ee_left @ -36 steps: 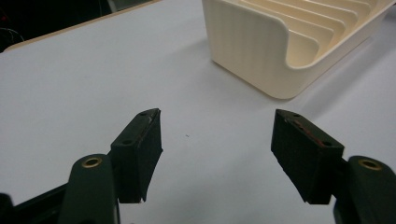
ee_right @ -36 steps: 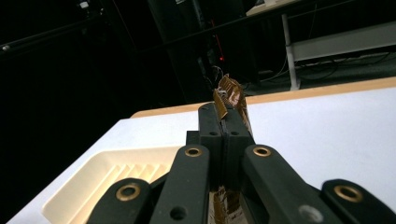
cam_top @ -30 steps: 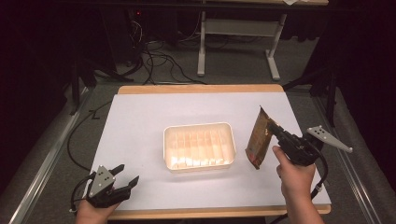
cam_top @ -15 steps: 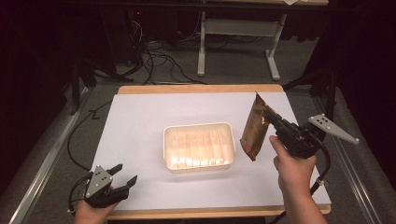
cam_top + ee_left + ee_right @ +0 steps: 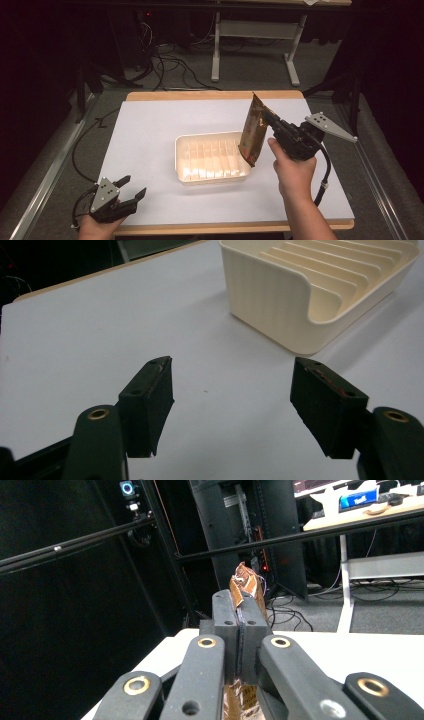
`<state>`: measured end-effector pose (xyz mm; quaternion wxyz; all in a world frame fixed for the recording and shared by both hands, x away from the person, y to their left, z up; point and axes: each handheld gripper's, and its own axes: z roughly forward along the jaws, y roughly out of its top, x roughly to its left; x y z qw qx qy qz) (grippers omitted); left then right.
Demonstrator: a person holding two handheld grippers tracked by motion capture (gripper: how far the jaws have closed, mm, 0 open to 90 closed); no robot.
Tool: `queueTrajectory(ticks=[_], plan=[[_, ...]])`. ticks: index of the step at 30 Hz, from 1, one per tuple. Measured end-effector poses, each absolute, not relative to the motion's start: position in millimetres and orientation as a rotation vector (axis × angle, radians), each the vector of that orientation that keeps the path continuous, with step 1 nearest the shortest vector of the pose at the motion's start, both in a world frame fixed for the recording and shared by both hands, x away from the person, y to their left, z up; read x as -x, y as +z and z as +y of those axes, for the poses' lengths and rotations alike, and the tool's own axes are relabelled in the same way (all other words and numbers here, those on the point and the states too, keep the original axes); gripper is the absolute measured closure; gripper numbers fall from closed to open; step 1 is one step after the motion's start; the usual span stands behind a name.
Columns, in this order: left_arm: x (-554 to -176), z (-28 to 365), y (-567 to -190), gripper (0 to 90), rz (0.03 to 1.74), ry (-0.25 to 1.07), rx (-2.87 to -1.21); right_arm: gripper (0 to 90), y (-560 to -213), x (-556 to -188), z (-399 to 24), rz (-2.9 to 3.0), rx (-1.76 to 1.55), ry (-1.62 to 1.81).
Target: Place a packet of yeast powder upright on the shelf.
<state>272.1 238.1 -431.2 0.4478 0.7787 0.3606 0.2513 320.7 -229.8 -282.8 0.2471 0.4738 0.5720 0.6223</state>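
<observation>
— What do you see from above?
— My right gripper (image 5: pixel 272 122) holds a brown pouch (image 5: pixel 252 130) up over the right end of the cream tray (image 5: pixel 212 172). Its own camera shows the jaws pinched tight on it.
— And the left?
— My left gripper (image 5: pixel 131 188) sits low at the tabletop (image 5: pixel 150 130) corner, jaws wide apart, the tray ahead.

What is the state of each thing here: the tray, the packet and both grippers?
Cream ribbed plastic tray: empty, flat on the white table.
Brown foil packet: lifted, upright, over the tray's right end.
Right gripper: jaws shut on the packet.
Left gripper: jaws open, holding nothing.
</observation>
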Motion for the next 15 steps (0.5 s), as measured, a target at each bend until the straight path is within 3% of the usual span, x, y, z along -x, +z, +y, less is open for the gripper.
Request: queueTrajectory(ticks=[15], plan=[[-271.1, 237.4, -430.1, 34.1, 0.887, 0.622, -1.920, 90.0, -300.3, -343.0, -212.3, 1.573, -1.327, 1.644]])
